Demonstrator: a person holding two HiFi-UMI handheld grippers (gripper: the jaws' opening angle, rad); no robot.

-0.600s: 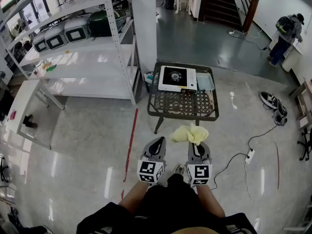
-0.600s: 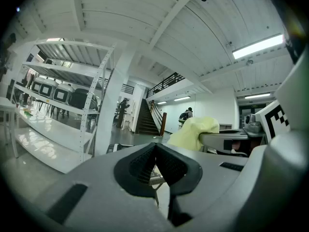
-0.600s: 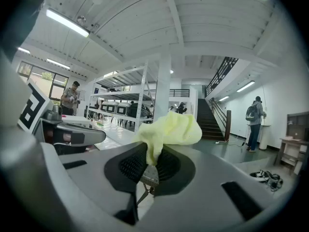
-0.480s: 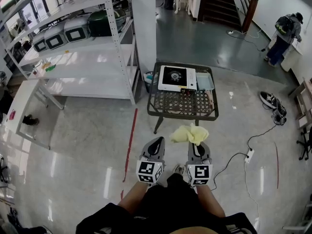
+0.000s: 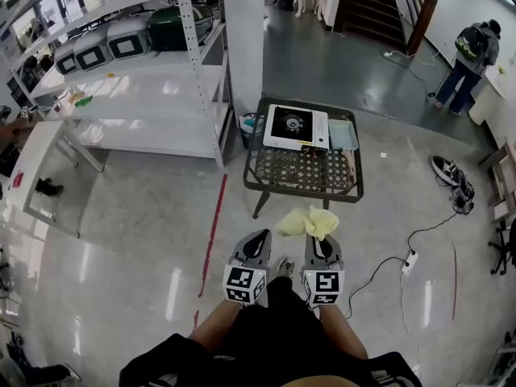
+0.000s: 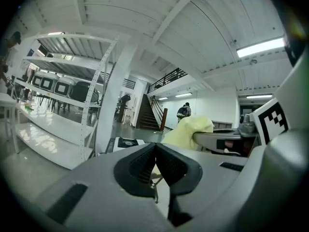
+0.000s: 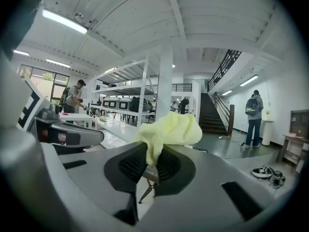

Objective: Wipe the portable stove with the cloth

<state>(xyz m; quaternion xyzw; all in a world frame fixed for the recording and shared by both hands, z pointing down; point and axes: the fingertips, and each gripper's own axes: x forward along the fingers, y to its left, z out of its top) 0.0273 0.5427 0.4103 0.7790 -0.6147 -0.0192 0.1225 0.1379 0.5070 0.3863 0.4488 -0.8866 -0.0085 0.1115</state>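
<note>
A white portable stove [image 5: 296,127] with a black burner sits at the back of a low metal mesh table [image 5: 305,171], well ahead of both grippers. A pale yellow cloth [image 5: 309,222] bunches out of my right gripper [image 5: 324,241], whose jaws are shut on it; in the right gripper view the cloth [image 7: 168,131] rises from between the closed pads. My left gripper [image 5: 256,243] is held beside the right one, shut with nothing in it [image 6: 155,151]. Part of the stove [image 6: 126,142] shows low in the left gripper view.
A white shelving rack [image 5: 137,71] with boxes stands left of the table, beside a white pillar [image 5: 242,47]. A red line [image 5: 213,236] runs along the glossy floor. A power strip and cable [image 5: 411,258] lie right; shoes [image 5: 450,176] farther right. A person [image 5: 468,55] stands far back right.
Both grippers and the cloth have shifted slightly left and up in the head view, and the table and stove sit a little nearer. Both grippers stay shut.
</note>
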